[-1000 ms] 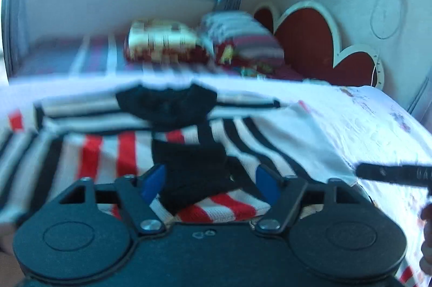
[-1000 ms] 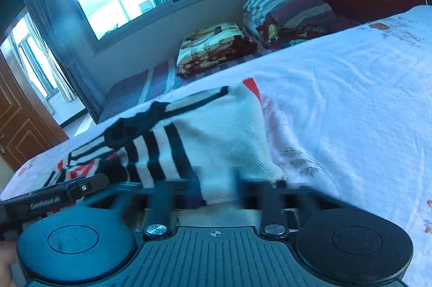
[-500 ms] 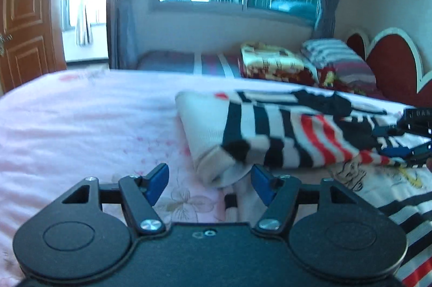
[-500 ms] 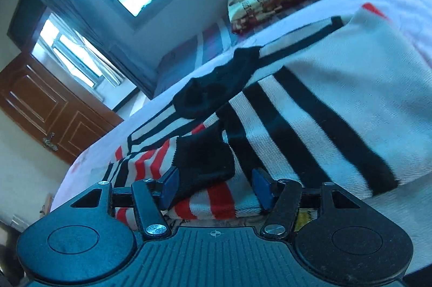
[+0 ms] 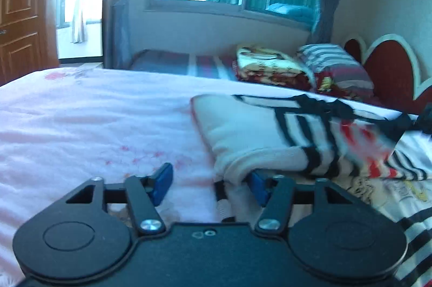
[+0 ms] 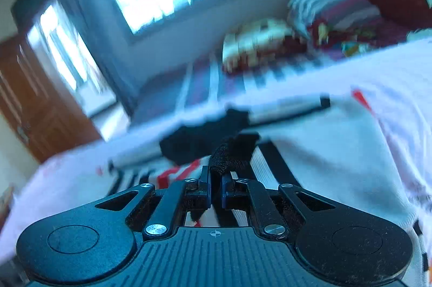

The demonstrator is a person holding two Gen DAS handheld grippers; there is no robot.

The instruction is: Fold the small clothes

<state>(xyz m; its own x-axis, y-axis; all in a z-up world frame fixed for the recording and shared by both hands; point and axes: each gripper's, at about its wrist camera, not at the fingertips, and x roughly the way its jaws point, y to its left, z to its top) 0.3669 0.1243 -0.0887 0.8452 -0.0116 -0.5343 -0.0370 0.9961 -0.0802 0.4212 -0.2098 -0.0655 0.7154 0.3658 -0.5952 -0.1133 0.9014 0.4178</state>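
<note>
A small white sweater (image 5: 259,130) with black and red stripes lies partly folded on the pink bed sheet (image 5: 81,125). My left gripper (image 5: 210,181) is open, low over the sheet at the sweater's near folded corner, whose edge touches the right blue pad. In the right wrist view the sweater (image 6: 324,152) fills the foreground. My right gripper (image 6: 216,187) is shut on its black cuff (image 6: 232,154) and lifts it slightly. The view is blurred.
A second bed holds a folded patterned blanket (image 5: 270,65) and a striped pillow (image 5: 332,63) by the red headboard (image 5: 388,71). Another striped, printed garment (image 5: 405,195) lies under the sweater at the right. A wooden door (image 5: 19,3) stands far left.
My right gripper has shut on the black cuff, which it straddled open before. My left gripper has shifted left along the sweater's edge and stayed open.
</note>
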